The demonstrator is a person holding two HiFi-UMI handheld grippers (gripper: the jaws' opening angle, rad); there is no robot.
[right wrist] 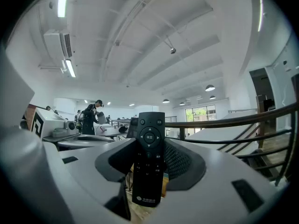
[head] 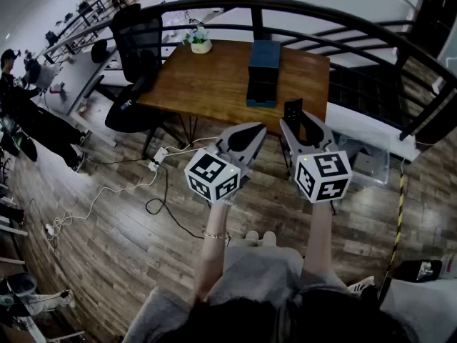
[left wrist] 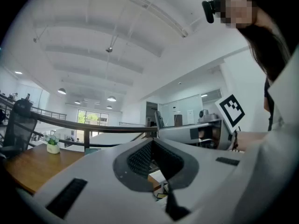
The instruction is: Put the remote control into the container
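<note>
A black remote control (right wrist: 148, 157) stands upright between the jaws of my right gripper (right wrist: 149, 171), which is shut on its lower half with the button end sticking up. In the head view the remote (head: 293, 110) pokes out of the right gripper (head: 298, 123) just short of the wooden table (head: 207, 84). The container (head: 263, 73), a dark teal stack of boxes, sits on the table's far right part, beyond the remote. My left gripper (head: 250, 133) hangs beside the right one, jaws together with nothing between them (left wrist: 161, 185).
A small potted plant (head: 201, 43) stands at the table's far edge. A black office chair (head: 136, 41) is at the table's left, a curved dark railing (head: 321, 20) runs behind it. Cables (head: 153, 191) lie on the wooden floor; a person (head: 28, 113) is far left.
</note>
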